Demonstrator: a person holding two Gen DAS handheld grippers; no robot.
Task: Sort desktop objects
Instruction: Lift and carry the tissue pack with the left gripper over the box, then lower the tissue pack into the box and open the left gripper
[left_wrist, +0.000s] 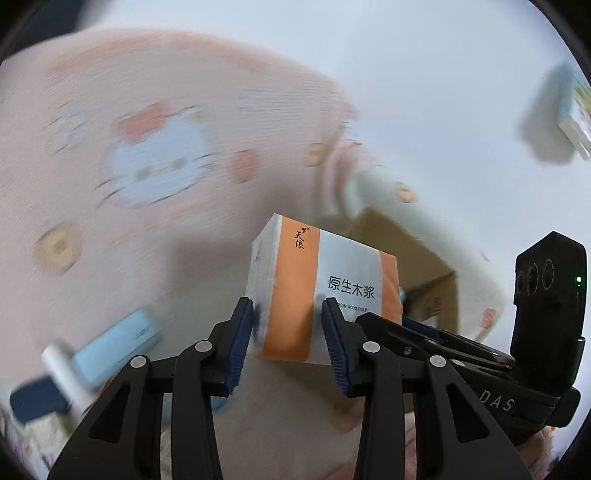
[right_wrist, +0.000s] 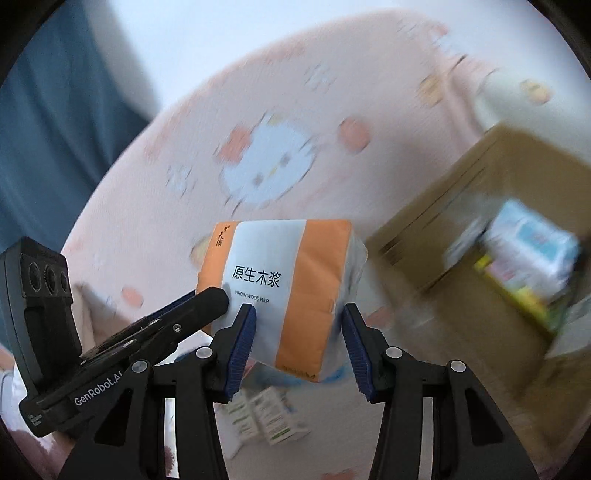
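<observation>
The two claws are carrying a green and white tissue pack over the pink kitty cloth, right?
Not quite: the tissue pack is orange and white, not green, as the right wrist view shows. The rest fits: it sits between both claws above the pink kitty cloth.

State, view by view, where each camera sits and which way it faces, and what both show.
Left wrist: sits on the left gripper, looking forward along its fingers at the tissue pack clamped between them; the right gripper enters from the right.
Right wrist: sits on the right gripper, looking forward at the tissue pack between its open fingers; the left gripper reaches in from the left; cardboard box at right.
Shared: the tissue pack, the pink cartoon cloth, the cardboard box.
</observation>
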